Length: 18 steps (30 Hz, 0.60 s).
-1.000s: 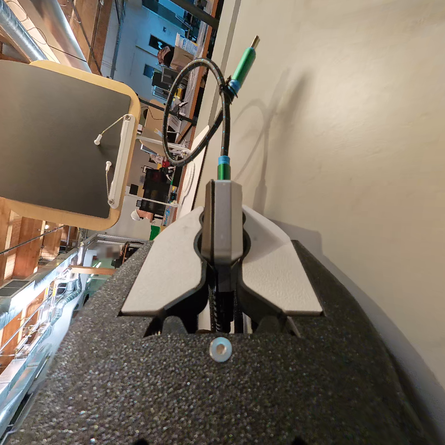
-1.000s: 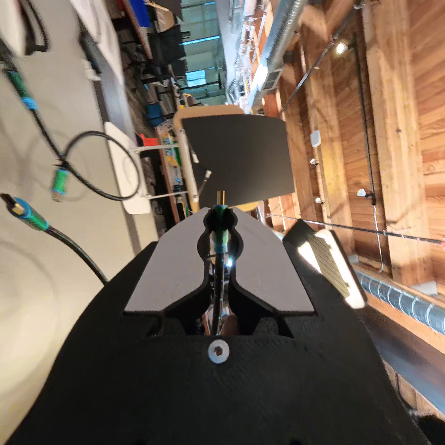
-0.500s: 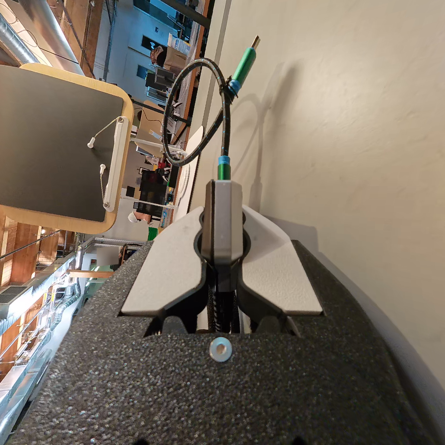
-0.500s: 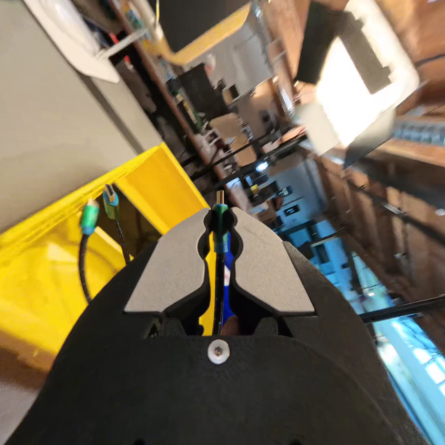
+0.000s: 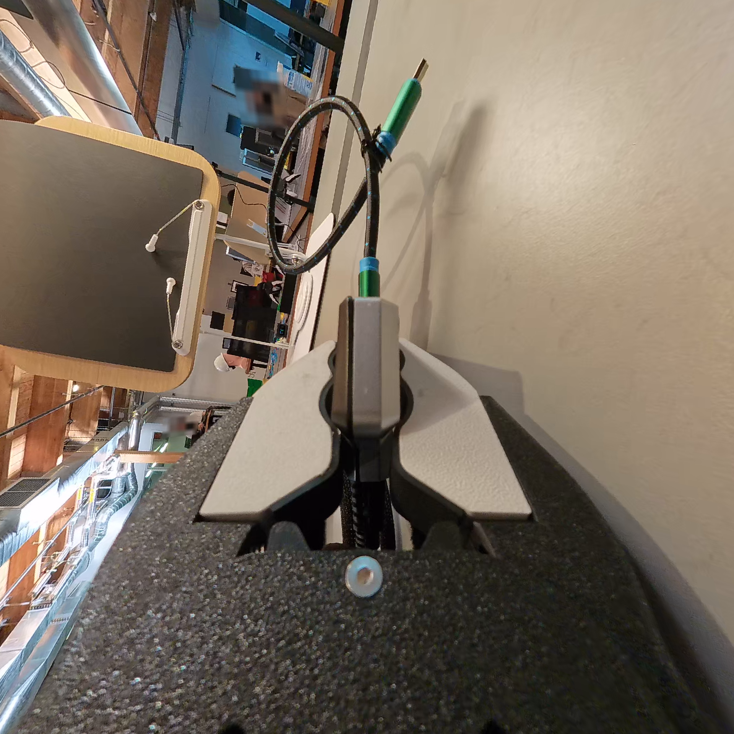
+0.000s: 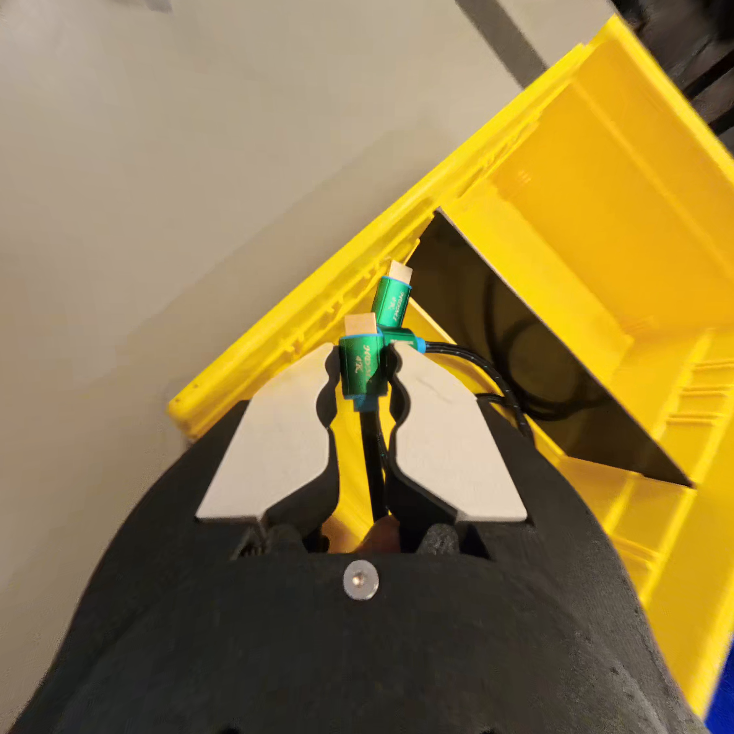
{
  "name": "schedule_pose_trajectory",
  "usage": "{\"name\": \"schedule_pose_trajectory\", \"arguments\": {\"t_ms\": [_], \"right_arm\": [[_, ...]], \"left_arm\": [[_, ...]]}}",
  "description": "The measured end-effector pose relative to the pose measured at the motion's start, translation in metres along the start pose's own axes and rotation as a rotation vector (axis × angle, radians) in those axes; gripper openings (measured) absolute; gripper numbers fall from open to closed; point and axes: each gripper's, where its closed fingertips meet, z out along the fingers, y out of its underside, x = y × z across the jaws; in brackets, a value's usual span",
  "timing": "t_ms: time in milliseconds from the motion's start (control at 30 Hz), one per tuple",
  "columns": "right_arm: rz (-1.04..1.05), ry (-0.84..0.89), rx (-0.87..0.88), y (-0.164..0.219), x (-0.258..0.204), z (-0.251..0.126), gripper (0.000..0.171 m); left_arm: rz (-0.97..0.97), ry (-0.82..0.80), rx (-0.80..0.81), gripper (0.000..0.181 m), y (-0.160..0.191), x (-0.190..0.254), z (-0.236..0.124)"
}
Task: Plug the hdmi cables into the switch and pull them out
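My left gripper (image 5: 367,313) is shut on the grey metal switch (image 5: 367,369) and holds it edge-up beside the beige table (image 5: 576,278). A green HDMI plug (image 5: 368,282) sits in the switch's far end. Its braided cable (image 5: 286,190) loops to a free green plug (image 5: 403,107). My right gripper (image 6: 361,349) is over the yellow bin (image 6: 317,286). Its jaws stand slightly apart around another green HDMI plug (image 6: 361,369), which lies loose between them with its broad face up. Two more green plugs (image 6: 391,302) lie just beyond, in the bin.
A black sheet (image 6: 536,357) leans inside the bin over coiled black cable. In the left wrist view a dark panel with a wooden rim (image 5: 79,246) hangs at the left. A white flat object (image 5: 317,254) lies at the table's far edge. My hands' fingertips stand some 40 cm from each other.
My right gripper has swung from facing the room to over the yellow bin. Its jaws have parted and the plug has turned broad face up. The left gripper has stayed still.
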Motion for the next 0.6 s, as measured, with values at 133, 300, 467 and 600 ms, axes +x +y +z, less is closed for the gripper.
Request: {"name": "schedule_pose_trajectory", "arguments": {"t_ms": [133, 300, 467, 600], "right_arm": [[0.228, -0.158, 0.052, -0.009, 0.006, 0.005, 0.021], [0.474, -0.321, 0.089, -0.015, 0.017, 0.011, 0.026], [0.592, -0.363, 0.052, -0.016, 0.019, 0.021, 0.026], [0.588, -0.349, 0.078, -0.025, 0.022, 0.014, 0.022]], "left_arm": [[0.000, 0.007, 0.010, 0.023, -0.002, 0.001, -0.001], [0.000, 0.012, 0.017, 0.023, -0.003, 0.002, -0.001], [0.002, 0.015, 0.021, 0.023, -0.004, 0.002, -0.002], [0.005, 0.014, 0.022, 0.023, -0.005, 0.002, -0.002]]}}
